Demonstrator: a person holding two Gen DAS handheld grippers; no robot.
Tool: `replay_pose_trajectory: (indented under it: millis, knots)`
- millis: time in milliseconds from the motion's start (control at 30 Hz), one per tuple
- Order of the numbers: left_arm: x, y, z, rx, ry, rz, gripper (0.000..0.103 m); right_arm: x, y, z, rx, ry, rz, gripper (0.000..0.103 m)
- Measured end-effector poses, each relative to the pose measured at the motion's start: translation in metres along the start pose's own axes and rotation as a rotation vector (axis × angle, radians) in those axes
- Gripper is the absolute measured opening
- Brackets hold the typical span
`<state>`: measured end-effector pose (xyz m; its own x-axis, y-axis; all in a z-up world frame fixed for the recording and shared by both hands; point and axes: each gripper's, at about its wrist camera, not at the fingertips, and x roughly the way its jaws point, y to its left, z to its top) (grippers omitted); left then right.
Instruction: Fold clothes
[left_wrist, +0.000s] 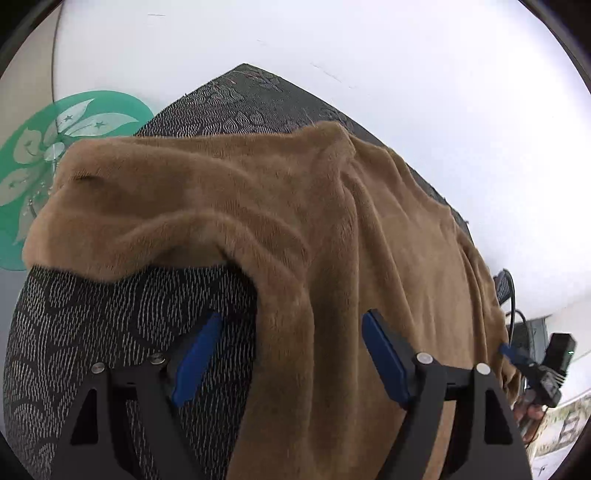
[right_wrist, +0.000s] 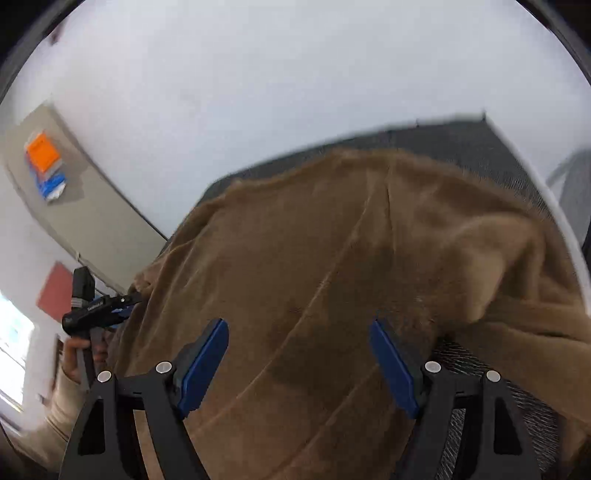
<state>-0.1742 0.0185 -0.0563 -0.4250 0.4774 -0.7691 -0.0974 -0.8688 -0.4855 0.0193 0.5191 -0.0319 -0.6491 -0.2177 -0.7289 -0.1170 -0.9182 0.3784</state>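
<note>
A fuzzy brown garment (left_wrist: 332, 221) lay spread over a bench covered in dark patterned cloth (left_wrist: 129, 332), one sleeve folded across it at the left. The left gripper (left_wrist: 291, 354) hovered above its left edge, jaws wide with nothing gripped. The right gripper (right_wrist: 299, 363) hovered over the garment's middle, jaws also wide and empty.

A plush tan-brown garment (left_wrist: 314, 221) lies across a worktop (left_wrist: 122, 339) clothed in black with a fine white scale-and-leaf pattern; at nine o'clock, a teal disc (left_wrist: 33, 162) bears pale petals and stars. Both black claws carry royal-blue pads (right_wrist: 203, 365).
</note>
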Motion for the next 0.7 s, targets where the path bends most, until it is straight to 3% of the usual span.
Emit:
replay_pose_trajectory:
  millis: [100, 200, 233, 267, 333, 367, 567, 700]
  knots:
    - [0.005, 0.002, 0.013, -0.016, -0.032, 0.028, 0.082, 0.023, -0.027, 0.006, 0.054, 0.053, -0.095, 0.079]
    - [0.009, 0.007, 0.025, -0.024, -0.073, 0.062, 0.082, 0.024, -0.044, 0.013, 0.048, 0.046, -0.156, 0.049]
    - [0.012, 0.008, 0.03, -0.026, -0.082, 0.071, 0.082, 0.022, -0.045, 0.014, 0.024, 0.039, -0.214, 0.026]
    - [0.013, 0.007, 0.034, -0.025, -0.091, 0.086, 0.082, 0.021, -0.047, 0.014, 0.002, 0.033, -0.251, 0.016]
    - [0.017, 0.006, 0.04, -0.021, -0.112, 0.121, 0.082, 0.021, -0.052, 0.013, -0.006, 0.03, -0.263, 0.01]
    - [0.018, 0.005, 0.041, -0.014, -0.125, 0.144, 0.082, 0.021, -0.052, 0.013, -0.014, 0.029, -0.272, 0.002]
    - [0.034, -0.003, 0.056, 0.071, -0.157, 0.299, 0.082, 0.024, -0.039, 0.008, -0.117, 0.028, -0.355, 0.0]
    - [0.032, 0.001, 0.056, 0.05, -0.129, 0.307, 0.082, 0.03, -0.038, 0.008, -0.151, 0.045, -0.369, 0.0]
